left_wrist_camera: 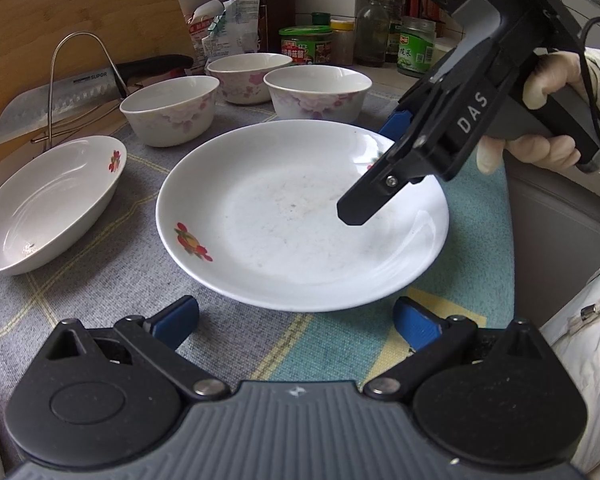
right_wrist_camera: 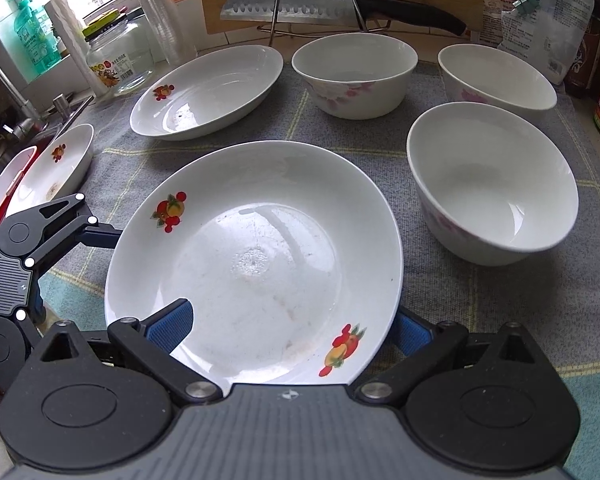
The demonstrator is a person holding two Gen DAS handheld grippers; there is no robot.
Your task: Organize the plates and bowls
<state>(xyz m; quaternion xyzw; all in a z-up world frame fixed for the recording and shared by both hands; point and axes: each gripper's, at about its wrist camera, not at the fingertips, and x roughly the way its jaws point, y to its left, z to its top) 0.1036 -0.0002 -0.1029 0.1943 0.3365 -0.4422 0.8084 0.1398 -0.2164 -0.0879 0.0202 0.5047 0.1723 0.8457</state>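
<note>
Right gripper (right_wrist_camera: 288,320) straddles the level round plate's (right_wrist_camera: 256,256) near rim.

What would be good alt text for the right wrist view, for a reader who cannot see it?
The right gripper reaches around the near rim of a white plate with fruit prints, on a grey cloth. Three white bowls stand behind and to the right, another plate lies behind it, and a knife rests on a rack.

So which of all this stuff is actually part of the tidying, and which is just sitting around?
Part of the job:
round plate
oval dish
three floral bowls
small plate

Just lying about:
knife
cutting board
glass jar
soap bottle
</note>
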